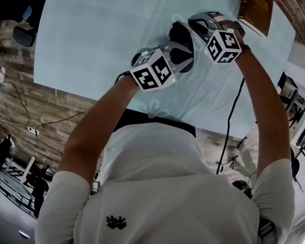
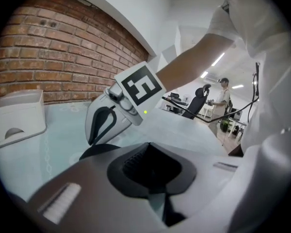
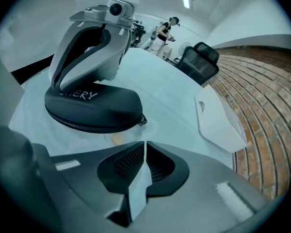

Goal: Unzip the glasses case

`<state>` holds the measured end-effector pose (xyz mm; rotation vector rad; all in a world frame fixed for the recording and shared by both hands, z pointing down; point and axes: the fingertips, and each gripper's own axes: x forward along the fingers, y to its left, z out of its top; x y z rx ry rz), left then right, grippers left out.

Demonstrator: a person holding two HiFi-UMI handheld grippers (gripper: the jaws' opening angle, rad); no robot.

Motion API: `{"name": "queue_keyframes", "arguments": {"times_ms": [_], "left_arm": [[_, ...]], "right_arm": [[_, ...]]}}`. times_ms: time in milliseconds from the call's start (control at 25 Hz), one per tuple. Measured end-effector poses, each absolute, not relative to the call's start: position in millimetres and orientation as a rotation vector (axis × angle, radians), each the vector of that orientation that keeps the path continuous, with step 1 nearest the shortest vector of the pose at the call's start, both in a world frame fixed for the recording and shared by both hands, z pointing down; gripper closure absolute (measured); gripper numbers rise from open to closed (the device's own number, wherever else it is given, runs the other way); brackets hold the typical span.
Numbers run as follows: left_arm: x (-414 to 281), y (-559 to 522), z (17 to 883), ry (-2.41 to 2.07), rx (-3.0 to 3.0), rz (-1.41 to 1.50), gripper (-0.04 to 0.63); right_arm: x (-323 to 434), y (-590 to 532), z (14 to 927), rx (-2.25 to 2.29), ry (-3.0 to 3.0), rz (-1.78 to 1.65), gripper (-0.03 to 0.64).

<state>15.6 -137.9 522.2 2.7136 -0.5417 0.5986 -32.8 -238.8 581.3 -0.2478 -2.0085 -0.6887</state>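
The black glasses case (image 3: 92, 106) lies zipped on the pale blue tablecloth (image 3: 169, 98), its zip pull (image 3: 142, 121) at the end nearest my right gripper. My right gripper (image 3: 144, 147) hovers a short way in front of that pull, jaws shut on nothing. In the right gripper view my left gripper (image 3: 87, 47) stands over the far top of the case. Its jaws (image 2: 148, 149) are shut and hold nothing, with the case's dark edge (image 2: 94, 152) just beyond them. In the head view the case (image 1: 179, 34) is mostly hidden between the two marker cubes.
A white box (image 2: 19, 118) and a flat white lid (image 3: 216, 123) sit near the brick wall. A brown box (image 1: 256, 6) lies at the table's far corner. A black cable (image 1: 234, 121) hangs off the near edge. An office chair (image 3: 201, 59) and people stand farther back.
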Motion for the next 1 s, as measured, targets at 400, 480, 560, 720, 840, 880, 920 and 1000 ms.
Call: {"name": "queue_keyframes", "arguments": {"times_ms": [400, 480, 560, 720, 840, 880, 920, 1000], "left_arm": [[-2, -125, 480, -0.612, 2.815, 0.618, 0.545], [-10, -121, 468, -0.615, 2.834, 0.612, 0.544], [-19, -117, 455, -0.625, 2.845, 0.588, 0.544], [-37, -104, 425, -0.675, 2.860, 0.494, 0.545], [-49, -90, 407, -0.725, 2.866, 0.456, 0.545], [-52, -85, 401, -0.735, 2.866, 0.442, 0.543], [-55, -81, 395, -0.745, 2.864, 0.426, 0.543], [-63, -74, 381, -0.768, 2.857, 0.385, 0.545]], "right_arm": [[31, -208, 557, 0.354, -2.149, -0.187, 0.615], [42, -192, 549, 0.477, -2.167, -0.097, 0.615], [47, -174, 534, 0.582, -2.189, -0.027, 0.615], [43, -133, 494, 0.717, -2.255, 0.037, 0.615], [45, -106, 469, 0.807, -2.307, 0.078, 0.615], [47, -99, 461, 0.838, -2.321, 0.089, 0.615], [48, -93, 453, 0.866, -2.333, 0.096, 0.615], [47, -79, 438, 0.905, -2.354, 0.104, 0.615]]}}
